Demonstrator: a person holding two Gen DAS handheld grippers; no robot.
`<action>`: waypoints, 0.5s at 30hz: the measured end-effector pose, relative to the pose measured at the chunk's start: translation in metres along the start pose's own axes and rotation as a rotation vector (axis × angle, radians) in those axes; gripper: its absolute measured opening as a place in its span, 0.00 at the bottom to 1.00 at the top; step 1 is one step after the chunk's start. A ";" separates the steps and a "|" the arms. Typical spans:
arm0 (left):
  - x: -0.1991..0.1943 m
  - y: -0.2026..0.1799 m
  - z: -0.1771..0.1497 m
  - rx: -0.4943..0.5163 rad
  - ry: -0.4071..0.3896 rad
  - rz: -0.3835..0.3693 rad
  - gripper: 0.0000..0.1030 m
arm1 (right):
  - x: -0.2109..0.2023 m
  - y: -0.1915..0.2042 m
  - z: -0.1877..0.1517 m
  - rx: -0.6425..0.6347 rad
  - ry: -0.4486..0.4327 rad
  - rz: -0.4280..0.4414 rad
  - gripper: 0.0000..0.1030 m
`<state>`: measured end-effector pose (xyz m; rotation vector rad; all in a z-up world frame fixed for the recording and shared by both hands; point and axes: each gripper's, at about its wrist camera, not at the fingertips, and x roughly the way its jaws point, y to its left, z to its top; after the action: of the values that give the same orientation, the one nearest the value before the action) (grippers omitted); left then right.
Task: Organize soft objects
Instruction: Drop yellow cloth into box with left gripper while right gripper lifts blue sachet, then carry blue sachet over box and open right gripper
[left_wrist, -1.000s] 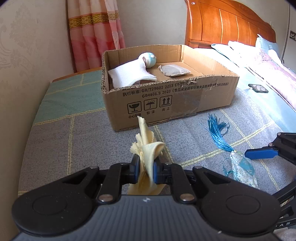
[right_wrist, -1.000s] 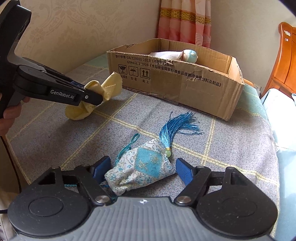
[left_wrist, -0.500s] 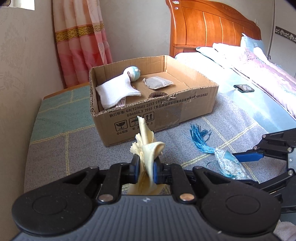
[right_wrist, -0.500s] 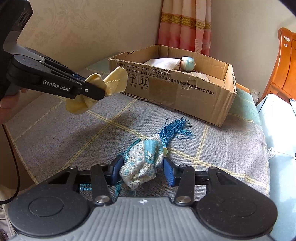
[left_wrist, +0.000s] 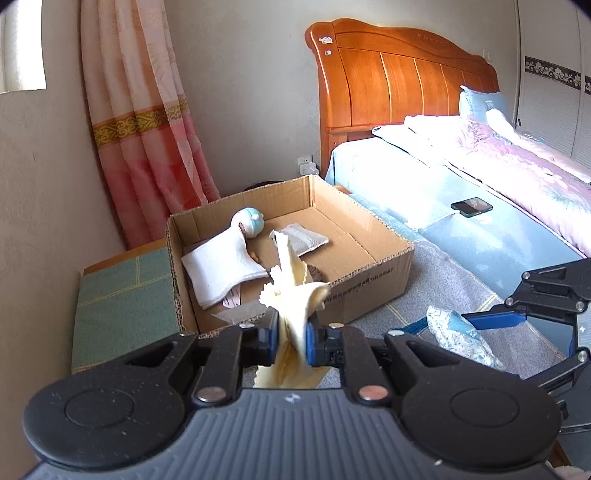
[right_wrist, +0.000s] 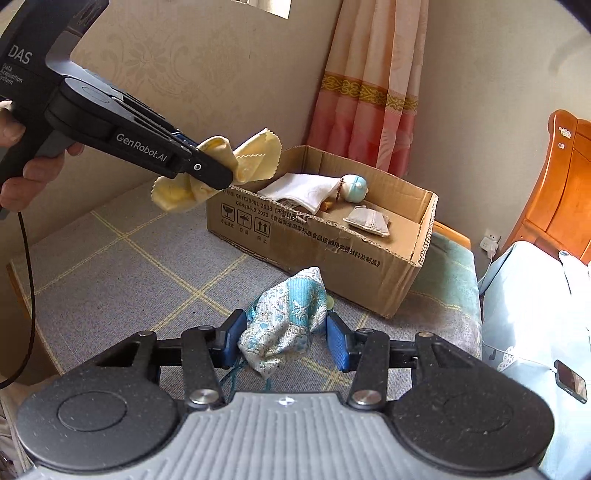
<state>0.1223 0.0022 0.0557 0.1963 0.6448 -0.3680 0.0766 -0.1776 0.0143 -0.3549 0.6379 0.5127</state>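
My left gripper (left_wrist: 291, 338) is shut on a pale yellow cloth (left_wrist: 291, 291), held in the air just short of the near wall of the open cardboard box (left_wrist: 373, 291). The right wrist view shows the same yellow cloth (right_wrist: 251, 155) in the left gripper (right_wrist: 218, 173) above the box's left corner. My right gripper (right_wrist: 282, 338) is shut on a blue and white patterned sachet (right_wrist: 284, 314), lifted off the grey blanket (right_wrist: 110, 280). The sachet (left_wrist: 458, 334) hangs to the right of the box. Its tassel is mostly hidden.
Inside the box (right_wrist: 332, 254) lie a white cloth (left_wrist: 221, 267), a small blue ball-shaped toy (left_wrist: 251, 223) and a grey pouch (left_wrist: 303, 240). A bed with a wooden headboard (left_wrist: 399, 96) and a phone (left_wrist: 471, 205) is to the right. A curtain (left_wrist: 144, 136) hangs behind.
The right gripper's jaws closed on the sachet and lifted it off the blanket. Both grippers rose, and the left one carried the yellow cloth up to the box's near wall.
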 end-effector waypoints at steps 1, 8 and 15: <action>0.003 0.000 0.010 0.007 -0.010 0.002 0.12 | -0.002 -0.003 0.004 -0.005 -0.011 -0.006 0.51; 0.050 0.007 0.065 0.021 -0.020 -0.019 0.15 | -0.007 -0.025 0.024 -0.018 -0.063 -0.041 0.51; 0.106 0.013 0.076 -0.010 0.010 0.049 0.88 | -0.003 -0.041 0.033 -0.011 -0.073 -0.079 0.51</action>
<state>0.2474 -0.0372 0.0501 0.2042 0.6508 -0.3163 0.1123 -0.1970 0.0475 -0.3692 0.5485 0.4515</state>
